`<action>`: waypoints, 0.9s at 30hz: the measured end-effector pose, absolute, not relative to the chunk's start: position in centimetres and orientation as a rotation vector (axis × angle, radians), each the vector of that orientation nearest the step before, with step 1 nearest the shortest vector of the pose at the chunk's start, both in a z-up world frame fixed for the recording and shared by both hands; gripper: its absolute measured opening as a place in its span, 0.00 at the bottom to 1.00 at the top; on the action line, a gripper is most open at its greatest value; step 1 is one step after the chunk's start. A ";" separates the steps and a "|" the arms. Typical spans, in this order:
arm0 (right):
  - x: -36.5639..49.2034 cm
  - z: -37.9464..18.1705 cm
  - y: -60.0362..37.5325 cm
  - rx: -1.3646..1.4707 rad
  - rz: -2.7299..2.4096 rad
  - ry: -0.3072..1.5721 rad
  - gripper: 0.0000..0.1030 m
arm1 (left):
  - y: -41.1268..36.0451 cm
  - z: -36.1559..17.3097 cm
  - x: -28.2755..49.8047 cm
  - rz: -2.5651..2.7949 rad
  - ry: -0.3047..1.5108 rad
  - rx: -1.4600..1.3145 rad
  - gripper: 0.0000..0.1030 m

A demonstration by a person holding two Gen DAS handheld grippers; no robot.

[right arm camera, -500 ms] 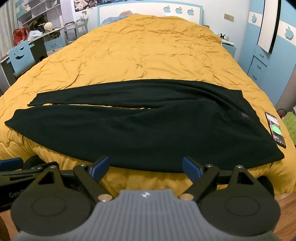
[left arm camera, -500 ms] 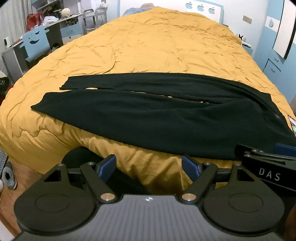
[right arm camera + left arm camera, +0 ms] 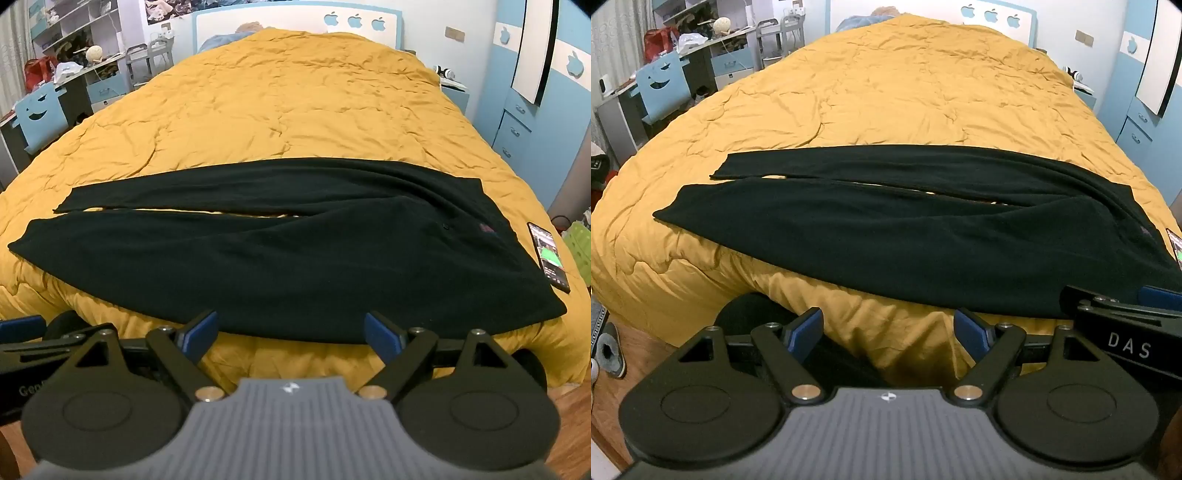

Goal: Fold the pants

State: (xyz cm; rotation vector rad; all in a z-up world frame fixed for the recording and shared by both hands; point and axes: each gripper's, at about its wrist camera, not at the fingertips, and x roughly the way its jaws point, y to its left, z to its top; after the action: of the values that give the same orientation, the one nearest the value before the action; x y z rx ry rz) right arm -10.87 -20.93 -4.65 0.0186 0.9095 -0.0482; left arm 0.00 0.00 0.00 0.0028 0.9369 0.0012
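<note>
Black pants [image 3: 886, 236] lie flat across the near part of a yellow bed, legs to the left, waist to the right, with a thin gap between the two legs; they also show in the right wrist view [image 3: 280, 251]. My left gripper [image 3: 888, 332] is open and empty, just in front of the bed's near edge below the pants. My right gripper [image 3: 291, 334] is open and empty, also at the near edge, close to the hem of the near leg. The right gripper shows at the right of the left wrist view [image 3: 1126, 317].
The yellow quilt [image 3: 295, 110] covers the whole bed. A phone [image 3: 548, 256] with its screen lit lies on the quilt right of the waist. A desk and blue chair [image 3: 661, 85] stand at the left, blue drawers [image 3: 517, 129] at the right. Wooden floor lies below.
Both grippers have drawn very slightly back and up; the pants have not moved.
</note>
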 end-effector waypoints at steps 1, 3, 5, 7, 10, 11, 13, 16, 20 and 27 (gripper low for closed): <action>-10.9 -4.7 -20.9 0.019 -0.048 0.909 0.80 | 0.0 0.0 0.0 0.001 0.937 0.003 0.91; -10.9 -4.7 -20.9 0.020 -0.048 0.908 0.80 | 0.0 0.0 0.0 0.001 0.937 0.003 0.91; -10.9 -4.7 -20.9 0.020 -0.048 0.908 0.80 | 0.0 0.0 0.0 0.002 0.936 0.004 0.91; -10.9 -4.6 -21.0 0.020 -0.048 0.908 0.80 | 0.0 0.0 0.0 0.002 0.936 0.004 0.91; -10.9 -4.5 -21.1 0.021 -0.049 0.908 0.80 | 0.0 -0.1 0.0 0.001 0.936 0.003 0.91; -10.9 -4.5 -21.1 0.021 -0.049 0.909 0.80 | 0.0 0.0 0.0 0.001 0.937 0.003 0.91; -11.0 -4.5 -21.3 0.021 -0.050 0.908 0.80 | 0.0 0.0 0.0 0.002 0.936 0.002 0.91; -10.9 -4.5 -21.4 0.021 -0.050 0.910 0.80 | 0.0 0.0 0.0 0.002 0.935 0.004 0.91; -10.9 -4.5 -21.5 0.021 -0.049 0.910 0.80 | 0.0 0.0 0.0 0.002 0.936 0.004 0.91; -10.9 -4.5 -21.5 0.029 -0.056 0.909 0.80 | 0.0 -0.1 0.0 0.002 0.934 0.005 0.91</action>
State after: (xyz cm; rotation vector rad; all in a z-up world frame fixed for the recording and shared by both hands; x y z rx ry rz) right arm -10.92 -21.52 -4.54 0.0286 0.9089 -0.0564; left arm 0.00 0.03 -0.06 0.0045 0.9341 0.0022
